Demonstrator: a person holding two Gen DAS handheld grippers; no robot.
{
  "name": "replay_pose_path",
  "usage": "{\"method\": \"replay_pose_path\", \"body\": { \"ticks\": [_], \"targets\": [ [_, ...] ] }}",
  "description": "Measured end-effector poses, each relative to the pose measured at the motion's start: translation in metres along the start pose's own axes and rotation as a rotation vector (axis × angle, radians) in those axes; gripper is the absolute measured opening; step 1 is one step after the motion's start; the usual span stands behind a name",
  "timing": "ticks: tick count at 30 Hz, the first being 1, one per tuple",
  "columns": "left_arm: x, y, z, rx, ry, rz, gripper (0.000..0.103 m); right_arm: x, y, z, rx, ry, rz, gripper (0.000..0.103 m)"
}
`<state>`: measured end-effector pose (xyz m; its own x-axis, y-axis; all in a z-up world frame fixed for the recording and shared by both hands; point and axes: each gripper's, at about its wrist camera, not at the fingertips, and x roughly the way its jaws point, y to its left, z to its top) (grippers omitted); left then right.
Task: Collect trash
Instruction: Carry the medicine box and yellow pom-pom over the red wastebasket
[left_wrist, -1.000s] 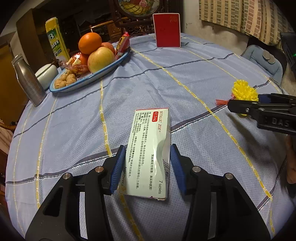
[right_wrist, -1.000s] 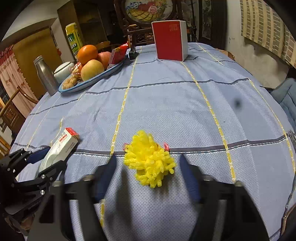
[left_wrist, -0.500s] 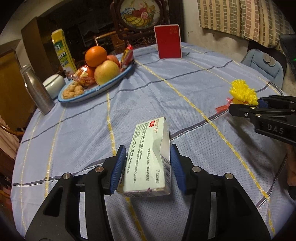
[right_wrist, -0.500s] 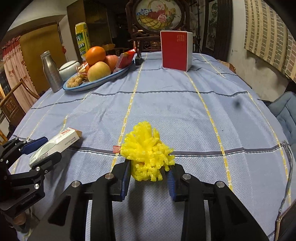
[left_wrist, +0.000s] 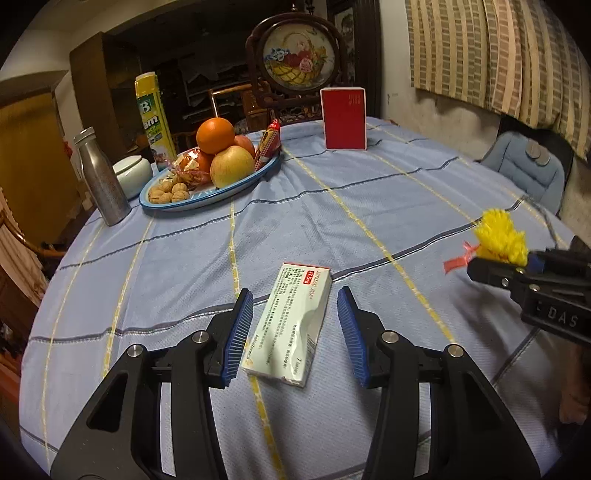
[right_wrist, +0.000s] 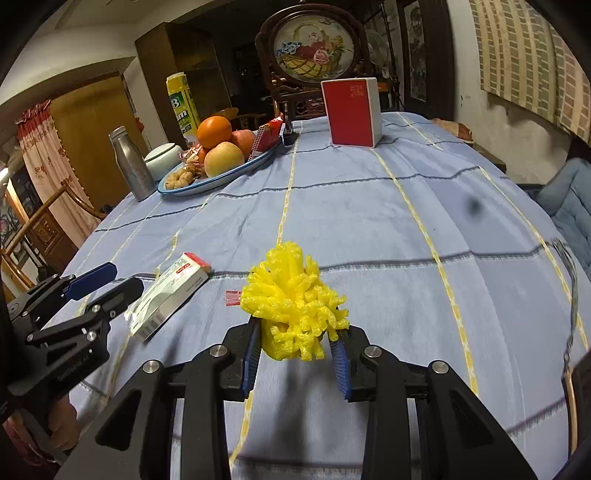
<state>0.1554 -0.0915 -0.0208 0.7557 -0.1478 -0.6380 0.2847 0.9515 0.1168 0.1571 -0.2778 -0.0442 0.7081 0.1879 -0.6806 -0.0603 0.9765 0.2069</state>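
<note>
Medicine carton (left_wrist: 293, 322): flat on the worktop (left_wrist: 332, 206), long axis running away between the spread left tongs (left_wrist: 295, 332), neither pad touching. Yellow foam tuft (right_wrist: 295, 299): pinched in the right tongs (right_wrist: 297, 354), just right of the carton.

Blue checked tablecloth (left_wrist: 369, 206); far side: fruit plate (left_wrist: 207, 194) with orange (left_wrist: 215, 135) and apple (left_wrist: 232, 166), steel bottle (left_wrist: 100, 177), upright red box (left_wrist: 343, 118).

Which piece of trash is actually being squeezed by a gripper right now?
The yellow frilly ball, pinched by the right hand-held gripper. The medicine box sits untouched between the left one's open fingers.
</note>
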Motion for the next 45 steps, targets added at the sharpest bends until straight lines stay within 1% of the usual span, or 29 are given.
{"method": "replay_pose_path", "body": {
  "ticks": [3, 5, 6, 7, 9, 10, 11, 14, 15, 16, 17, 18, 19, 20, 22, 25, 26, 30, 34, 38, 45],
  "targets": [
    [0.006, 0.000, 0.000, 0.007, 0.015, -0.027, 0.049, -0.008, -0.005, -0.006, 0.015, -0.006, 0.004, 0.034],
    [0.014, 0.000, 0.000, 0.013, 0.041, -0.051, 0.055, -0.011, -0.008, -0.009, 0.028, -0.003, 0.010, 0.034],
    [0.019, -0.001, 0.000, 0.020, 0.048, -0.056, 0.064, -0.012, -0.010, -0.010, 0.034, -0.002, 0.017, 0.034],
    [0.027, -0.001, 0.000, 0.035, 0.069, -0.039, 0.068, -0.014, -0.010, -0.011, 0.038, -0.001, 0.025, 0.034],
    [0.039, -0.001, -0.002, 0.046, 0.103, -0.033, 0.069, -0.015, -0.011, -0.013, 0.042, -0.003, 0.036, 0.034],
    [0.049, -0.001, -0.002, 0.043, 0.137, -0.044, 0.069, -0.016, -0.011, -0.013, 0.042, -0.004, 0.039, 0.034],
    [0.055, 0.000, -0.002, 0.035, 0.163, -0.055, 0.069, -0.017, -0.010, -0.014, 0.041, -0.005, 0.043, 0.034],
    [0.067, 0.006, -0.003, -0.002, 0.212, -0.079, 0.069, -0.018, -0.010, -0.015, 0.041, -0.006, 0.053, 0.034],
    [0.069, 0.010, -0.003, -0.020, 0.224, -0.099, 0.068, -0.018, -0.010, -0.016, 0.042, -0.005, 0.055, 0.034],
    [0.070, 0.013, -0.003, -0.038, 0.229, -0.111, 0.062, -0.018, -0.010, -0.017, 0.044, -0.005, 0.057, 0.034],
    [0.069, 0.015, -0.003, -0.048, 0.222, -0.115, 0.058, -0.017, -0.010, -0.017, 0.046, -0.004, 0.059, 0.034],
    [0.067, 0.015, -0.004, -0.048, 0.219, -0.123, 0.048, -0.017, -0.010, -0.018, 0.048, -0.002, 0.059, 0.034],
    [0.066, 0.015, -0.004, -0.046, 0.215, -0.130, 0.045, -0.018, -0.010, -0.019, 0.050, -0.002, 0.059, 0.034],
    [0.064, 0.015, -0.004, -0.048, 0.213, -0.157, 0.044, -0.019, -0.010, -0.020, 0.053, -0.004, 0.059, 0.034],
    [0.057, 0.012, -0.003, -0.042, 0.194, -0.180, 0.044, -0.022, -0.011, -0.019, 0.056, -0.010, 0.057, 0.034],
    [0.044, 0.007, -0.001, -0.018, 0.147, -0.156, 0.044, -0.030, -0.011, -0.022, 0.056, -0.019, 0.049, 0.034],
    [0.034, 0.005, -0.001, -0.008, 0.118, -0.143, 0.044, -0.034, -0.011, -0.023, 0.055, -0.023, 0.047, 0.034],
    [0.010, -0.001, -0.001, -0.004, 0.048, -0.114, 0.044, -0.051, -0.011, -0.026, 0.046, -0.041, 0.034, 0.034],
    [-0.014, -0.008, -0.005, -0.050, 0.007, -0.144, 0.044, -0.073, -0.012, -0.032, 0.040, -0.067, 0.020, 0.034],
    [-0.042, -0.028, -0.010, -0.036, -0.040, -0.140, 0.043, -0.094, -0.016, -0.040, 0.046, -0.091, 0.014, 0.034],
    [-0.083, -0.056, -0.015, -0.022, -0.097, -0.160, 0.043, -0.132, -0.024, -0.057, 0.056, -0.145, 0.014, 0.034]
  ]
}}
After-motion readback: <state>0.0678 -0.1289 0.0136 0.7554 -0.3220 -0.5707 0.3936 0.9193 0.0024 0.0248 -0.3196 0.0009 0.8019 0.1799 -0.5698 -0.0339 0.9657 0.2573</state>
